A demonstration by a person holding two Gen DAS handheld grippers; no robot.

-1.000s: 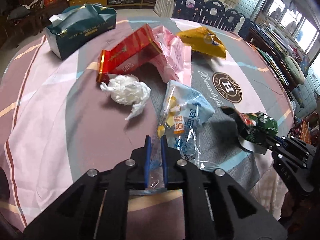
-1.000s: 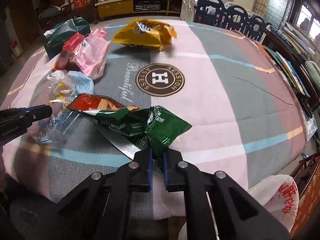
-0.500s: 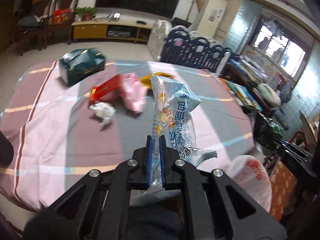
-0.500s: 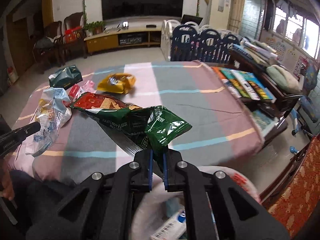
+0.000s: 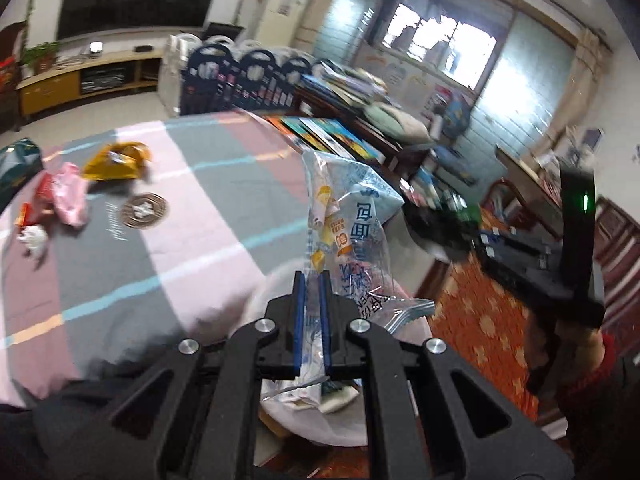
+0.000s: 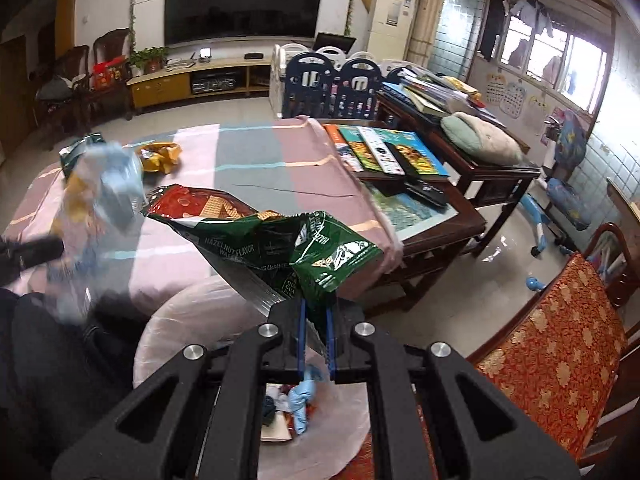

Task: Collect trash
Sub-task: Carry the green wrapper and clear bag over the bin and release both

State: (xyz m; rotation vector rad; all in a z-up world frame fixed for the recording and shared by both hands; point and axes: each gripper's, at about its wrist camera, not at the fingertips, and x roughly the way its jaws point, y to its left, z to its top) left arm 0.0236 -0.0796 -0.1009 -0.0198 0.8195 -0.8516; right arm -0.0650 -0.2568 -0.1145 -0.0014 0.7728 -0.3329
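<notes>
While tilted downward off the table edge, left gripper (image 5: 311, 316) is clamped on a clear blue-printed wrapper (image 5: 347, 224) above the white trash bag (image 5: 320, 420) holding scraps; print unreadable. Right view: right gripper (image 6: 315, 334) pinches a green wafer bag (image 6: 280, 240), "HAZELNUT FLAVOR WAFERS", over the same white trash bag (image 6: 192, 312) containing blue crumpled scrap (image 6: 302, 400).

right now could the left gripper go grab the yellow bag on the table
Probably not yet: the left gripper is shut on the clear wrapper, held off the table's edge. The yellow bag lies uncovered on the far side, so dropping the wrapper comes first.
</notes>
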